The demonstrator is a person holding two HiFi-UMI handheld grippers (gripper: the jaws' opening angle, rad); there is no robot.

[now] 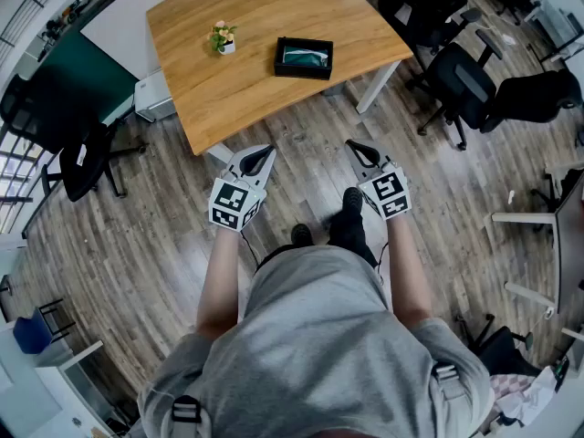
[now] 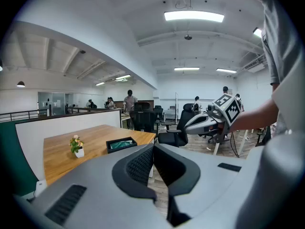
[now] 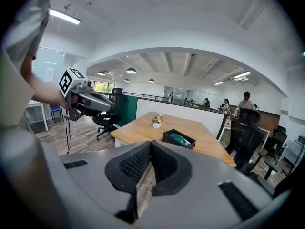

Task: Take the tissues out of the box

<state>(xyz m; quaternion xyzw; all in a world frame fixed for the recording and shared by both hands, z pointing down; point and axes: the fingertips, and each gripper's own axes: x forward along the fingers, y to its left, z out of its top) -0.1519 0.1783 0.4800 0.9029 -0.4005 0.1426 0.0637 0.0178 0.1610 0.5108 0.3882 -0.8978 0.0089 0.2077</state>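
The table (image 1: 255, 53) stands ahead of both claws, well apart. Its box (image 1: 301, 73), long side crosswise, holds teal tissues (image 1: 305, 56). It lies ahead between the left claw (image 1: 266, 151) and right claw (image 1: 352, 146). Both are closed and empty, neither clearly nearer.

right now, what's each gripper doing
Left grey two-jaw gripper: closed, holding nothing.
Right grey two-jaw gripper: closed, holding nothing.
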